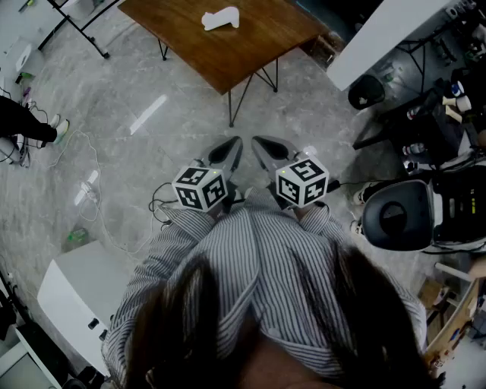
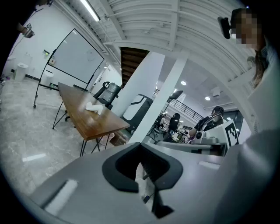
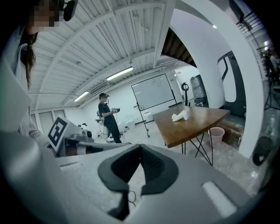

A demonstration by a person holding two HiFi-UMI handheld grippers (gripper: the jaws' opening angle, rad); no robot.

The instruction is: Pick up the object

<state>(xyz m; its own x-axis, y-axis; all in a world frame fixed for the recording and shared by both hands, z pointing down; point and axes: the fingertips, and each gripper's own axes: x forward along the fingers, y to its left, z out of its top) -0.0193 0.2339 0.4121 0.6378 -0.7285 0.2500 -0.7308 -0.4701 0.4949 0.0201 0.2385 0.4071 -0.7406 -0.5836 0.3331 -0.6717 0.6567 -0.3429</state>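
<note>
The white object [image 1: 220,18] lies on a brown wooden table [image 1: 228,57] with thin black legs, far ahead of me across the floor. Both grippers are held close to my chest, side by side and well short of the table. My left gripper [image 1: 235,142] is shut with nothing between its tips. My right gripper [image 1: 257,141] is likewise shut and empty. In the left gripper view the object [image 2: 94,107] sits on the table [image 2: 89,124] far beyond the jaws [image 2: 140,148]. The right gripper view shows the object [image 3: 180,115] on the table [image 3: 199,122] past the closed tips [image 3: 140,148].
A black office chair [image 1: 396,215] stands at my right, a white box [image 1: 76,296] at my left, and cables [image 1: 91,190] trail over the marble floor. A white pillar [image 1: 380,34] rises right of the table. A person [image 3: 107,116], a whiteboard [image 3: 155,92] and a bin [image 3: 215,135] are nearby.
</note>
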